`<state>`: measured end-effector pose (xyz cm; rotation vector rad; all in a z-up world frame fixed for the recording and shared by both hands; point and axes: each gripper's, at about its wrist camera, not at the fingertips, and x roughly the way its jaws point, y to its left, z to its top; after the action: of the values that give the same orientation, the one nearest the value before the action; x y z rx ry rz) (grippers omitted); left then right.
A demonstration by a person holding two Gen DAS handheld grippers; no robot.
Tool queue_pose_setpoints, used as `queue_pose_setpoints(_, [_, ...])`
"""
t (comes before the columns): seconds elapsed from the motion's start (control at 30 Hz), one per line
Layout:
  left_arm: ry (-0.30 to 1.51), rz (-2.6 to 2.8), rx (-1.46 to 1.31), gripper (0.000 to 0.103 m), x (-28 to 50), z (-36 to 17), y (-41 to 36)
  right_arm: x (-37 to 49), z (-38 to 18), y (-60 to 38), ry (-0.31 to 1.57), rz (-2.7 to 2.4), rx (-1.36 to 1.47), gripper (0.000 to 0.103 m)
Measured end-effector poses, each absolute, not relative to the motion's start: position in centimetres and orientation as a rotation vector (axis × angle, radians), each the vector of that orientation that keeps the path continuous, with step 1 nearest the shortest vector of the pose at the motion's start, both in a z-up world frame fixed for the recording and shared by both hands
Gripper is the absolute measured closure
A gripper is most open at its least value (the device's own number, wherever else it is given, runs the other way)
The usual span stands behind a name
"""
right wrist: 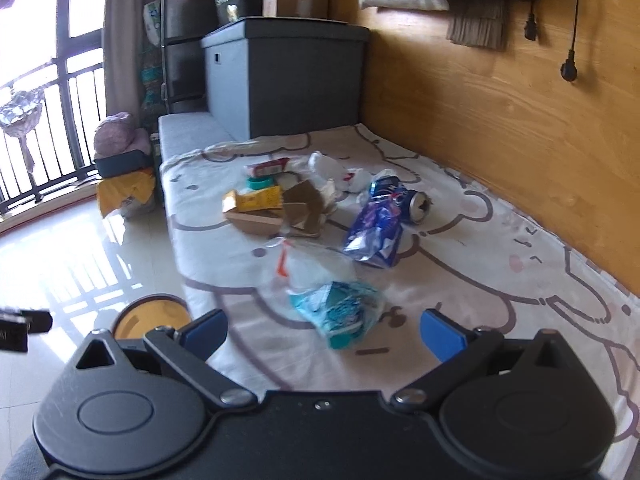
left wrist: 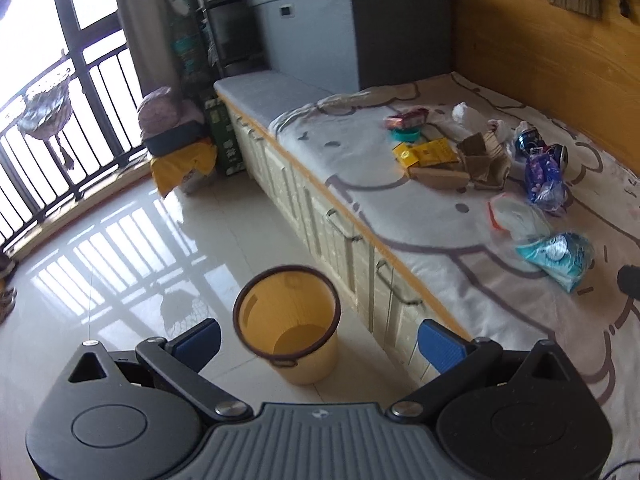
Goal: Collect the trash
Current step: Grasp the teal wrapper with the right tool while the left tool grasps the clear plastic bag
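Observation:
A yellow waste bin (left wrist: 288,324) with a dark rim stands empty on the tiled floor beside the bench; my left gripper (left wrist: 318,344) hovers open just above and in front of it. Trash lies scattered on the cartoon-print blanket (right wrist: 480,280): a teal wrapper (right wrist: 340,312), a clear plastic bag (right wrist: 316,264), a blue-purple packet (right wrist: 374,232), a dented can (right wrist: 418,206), torn cardboard (right wrist: 300,208), a yellow box (right wrist: 256,200). My right gripper (right wrist: 324,332) is open, its fingers on either side of the teal wrapper, held slightly above it. The bin's rim (right wrist: 150,316) shows at lower left.
A grey storage chest (right wrist: 288,80) sits at the bench's far end, with boxes on top. A wooden wall panel (right wrist: 500,120) runs along the right. Cabinet doors (left wrist: 340,240) front the bench. Bags and a dark tray (left wrist: 176,140) are piled near the balcony railing (left wrist: 60,120).

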<state>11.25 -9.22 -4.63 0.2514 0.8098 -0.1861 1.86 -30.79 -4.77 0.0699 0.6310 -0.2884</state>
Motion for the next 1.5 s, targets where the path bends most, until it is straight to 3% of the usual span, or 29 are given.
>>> queue_pose_setpoints(0.57, [0.825,-0.383,0.215,0.000,18.5,-7.6,-21.4,5.5,-10.2,-37.3,0.612,-0.307,0.111,0.000])
queue_pose_setpoints(0.8, [0.870,-0.465,0.123,0.000,20.0,-9.1,-23.4,7.8,-12.2,-37.1,0.646,-0.187,0.048,0.000])
queue_pose_setpoints(1.07, [0.876,-0.562,-0.009,0.000,20.9,-9.6,-24.1,11.4,-13.6,-39.4,0.687,-0.108,0.160,0.001])
queue_pose_setpoints(1.23, [0.893,-0.634,-0.149,0.003,21.7,-9.6,-24.6,12.8,-14.9,-39.4,0.737,-0.062,0.188,0.011])
queue_pose_setpoints(1.4, [0.933,-0.664,-0.279,0.019,22.8,-10.4,-25.5,12.4,-14.8,-38.9,0.741,-0.083,0.201,0.031])
queue_pose_setpoints(1.5, [0.940,-0.645,-0.304,0.026,23.2,-11.0,-26.1,11.7,-14.4,-39.2,0.747,-0.087,0.223,0.037])
